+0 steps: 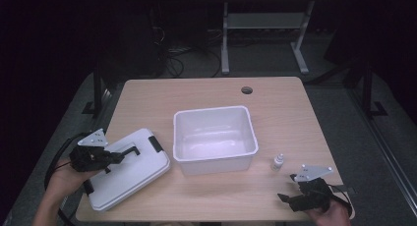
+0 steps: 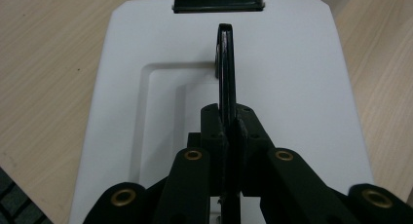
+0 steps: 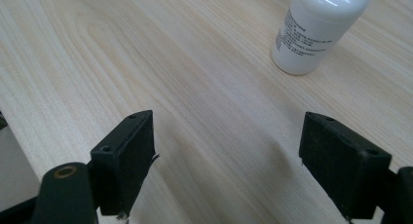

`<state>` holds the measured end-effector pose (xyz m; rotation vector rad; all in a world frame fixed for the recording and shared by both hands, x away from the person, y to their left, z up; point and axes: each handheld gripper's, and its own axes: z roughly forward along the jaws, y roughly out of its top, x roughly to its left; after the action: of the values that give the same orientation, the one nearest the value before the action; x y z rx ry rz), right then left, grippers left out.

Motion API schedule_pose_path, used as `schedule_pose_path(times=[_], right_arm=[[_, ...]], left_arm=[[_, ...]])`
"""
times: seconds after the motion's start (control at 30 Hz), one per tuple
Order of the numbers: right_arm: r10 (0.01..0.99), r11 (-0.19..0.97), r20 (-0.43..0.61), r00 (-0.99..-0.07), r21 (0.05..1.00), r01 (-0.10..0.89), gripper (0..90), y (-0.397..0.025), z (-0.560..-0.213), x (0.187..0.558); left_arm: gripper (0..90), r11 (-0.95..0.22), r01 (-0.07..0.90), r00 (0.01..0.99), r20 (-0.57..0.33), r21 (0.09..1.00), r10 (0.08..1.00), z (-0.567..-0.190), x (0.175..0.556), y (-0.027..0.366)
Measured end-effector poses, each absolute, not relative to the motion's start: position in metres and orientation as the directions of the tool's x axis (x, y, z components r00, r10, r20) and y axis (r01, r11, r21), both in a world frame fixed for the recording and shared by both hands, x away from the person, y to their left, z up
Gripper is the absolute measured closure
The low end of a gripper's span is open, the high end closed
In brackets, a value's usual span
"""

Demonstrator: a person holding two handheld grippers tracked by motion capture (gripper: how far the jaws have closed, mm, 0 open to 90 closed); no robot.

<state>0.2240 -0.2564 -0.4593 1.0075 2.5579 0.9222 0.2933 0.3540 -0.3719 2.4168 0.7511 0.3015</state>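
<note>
I see a wooden table (image 1: 290,118) w/ an empty white bin (image 1: 215,137) at center. Left of it, a white lid (image 1: 129,169); my left gripper (image 2: 229,129) clamps its black handle (image 2: 225,63). Right gripper (image 3: 226,160) gapes wide near a small white bottle (image 3: 316,27).

Overhead view; two close gripper views

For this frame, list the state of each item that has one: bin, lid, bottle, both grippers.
white bin: open, empty, upright on the table.
lid: off the bin, lying flat beside it, black handle raised.
small bottle: upright, capped, untouched.
left gripper: shut on the handle.
right gripper: open, holding nothing, above the table.
</note>
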Motion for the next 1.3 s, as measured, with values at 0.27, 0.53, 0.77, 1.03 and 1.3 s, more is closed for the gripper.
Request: schedule_pose_path(times=[0.27, 0.53, 0.77, 1.03, 1.3], right_arm=[[0.675, 0.565, 0.014, -0.737, 0.633, 0.53, 20.1, -0.255, -0.46, 0.224], [0.666, 0.579, 0.013, -0.746, 0.622, 0.528, 20.2, -0.252, -0.462, 0.225], [0.663, 0.58, 0.02, -0.748, 0.618, 0.531, 20.2, -0.251, -0.463, 0.226], [0.656, 0.587, 0.028, -0.754, 0.609, 0.533, 20.8, -0.249, -0.464, 0.227], [0.657, 0.591, 0.015, -0.754, 0.611, 0.527, 20.7, -0.25, -0.463, 0.228]], left_arm=[[84.0, -0.67, 0.456, 0.816, 0.026, 0.586, 0.578, -0.383, 0.297, 0.35], [83.9, -0.678, 0.457, 0.819, 0.026, 0.577, 0.574, -0.393, 0.299, 0.346], [83.9, -0.677, 0.459, 0.817, 0.025, 0.574, 0.576, -0.4, 0.3, 0.344], [83.7, -0.68, 0.462, 0.816, 0.029, 0.569, 0.578, -0.404, 0.299, 0.345], [80.6, -0.657, 0.458, 0.814, 0.015, 0.599, 0.581, -0.401, 0.295, 0.345]])
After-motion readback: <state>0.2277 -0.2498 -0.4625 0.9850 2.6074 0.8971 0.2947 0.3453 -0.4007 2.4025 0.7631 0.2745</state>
